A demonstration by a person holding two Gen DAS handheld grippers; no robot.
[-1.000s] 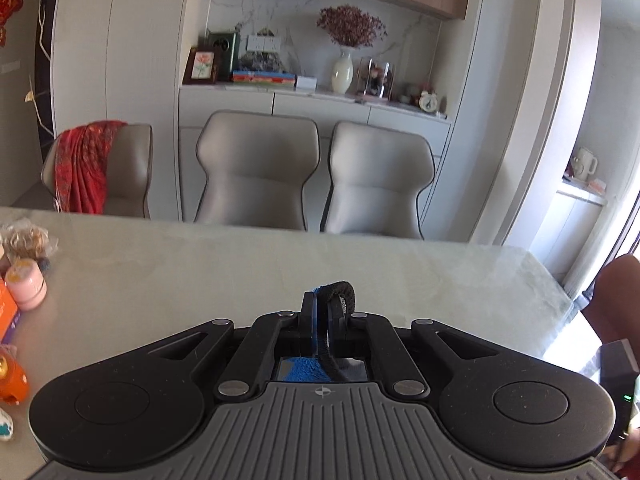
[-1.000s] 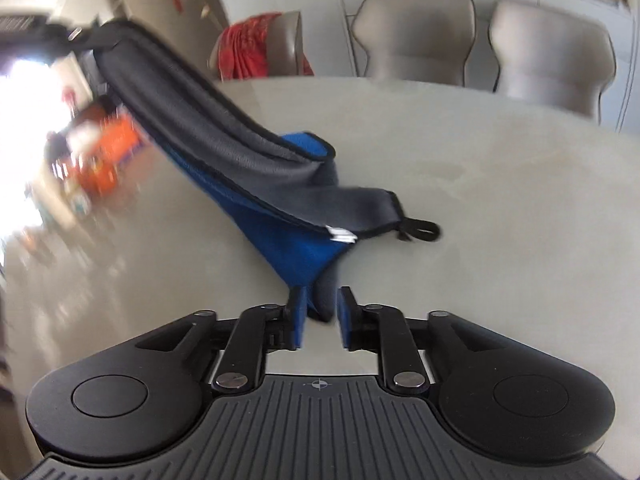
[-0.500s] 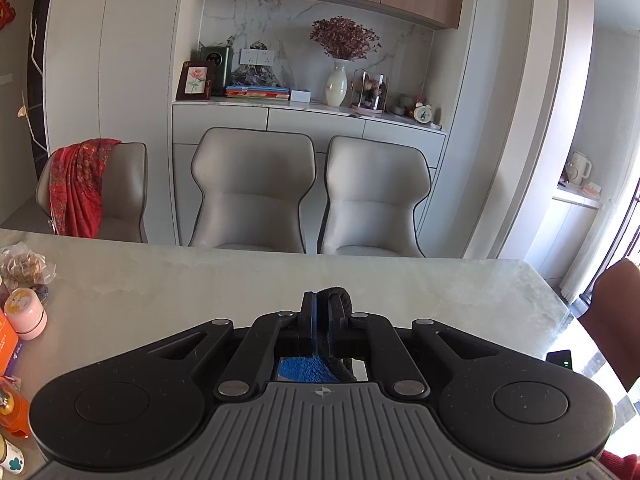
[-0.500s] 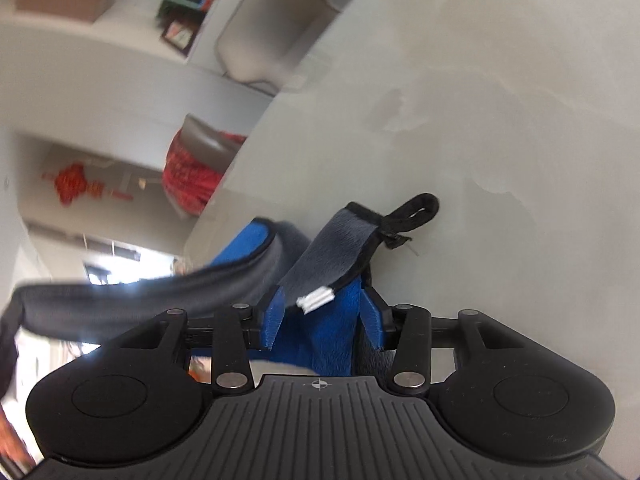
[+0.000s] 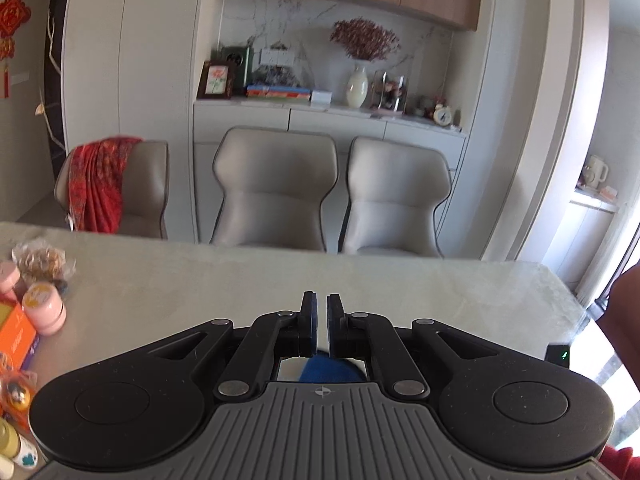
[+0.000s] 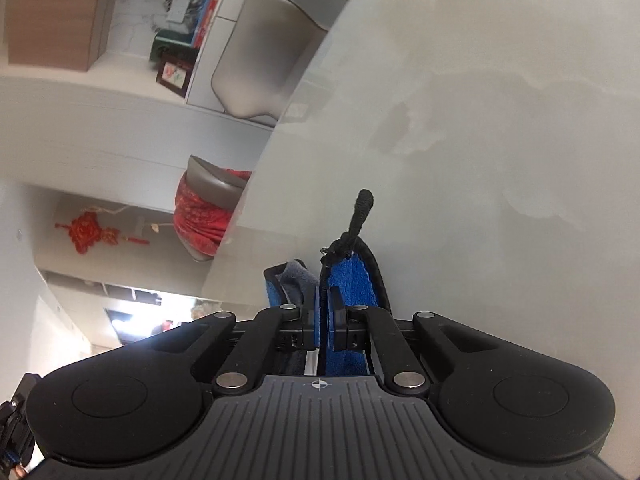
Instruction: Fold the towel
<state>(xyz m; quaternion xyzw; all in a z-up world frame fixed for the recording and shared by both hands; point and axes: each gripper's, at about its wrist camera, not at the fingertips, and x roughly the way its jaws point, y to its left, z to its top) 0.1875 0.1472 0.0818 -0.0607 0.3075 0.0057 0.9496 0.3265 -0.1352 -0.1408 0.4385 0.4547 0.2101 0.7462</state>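
Note:
The towel is blue on one side and grey on the other, with black trim and a black hanging loop point(image 6: 362, 208). In the right wrist view my right gripper point(image 6: 323, 300) is shut on a corner of the towel point(image 6: 352, 276), held above the pale table point(image 6: 500, 140), with the view rolled sideways. In the left wrist view my left gripper point(image 5: 321, 306) has its jaws slightly apart with nothing between the tips. A bit of blue towel point(image 5: 328, 370) shows below, behind the fingers.
Pink jars point(image 5: 44, 310), an orange box point(image 5: 14, 338) and snack packets point(image 5: 42, 260) stand at the table's left edge. Three grey chairs point(image 5: 276, 188) line the far side, one draped with red cloth point(image 5: 98, 184). A dark device point(image 5: 558, 354) lies at the right edge.
My left gripper has let go of the towel's black-trimmed edge and its jaws have parted a little. My right gripper has closed on the towel corner and rolled further sideways.

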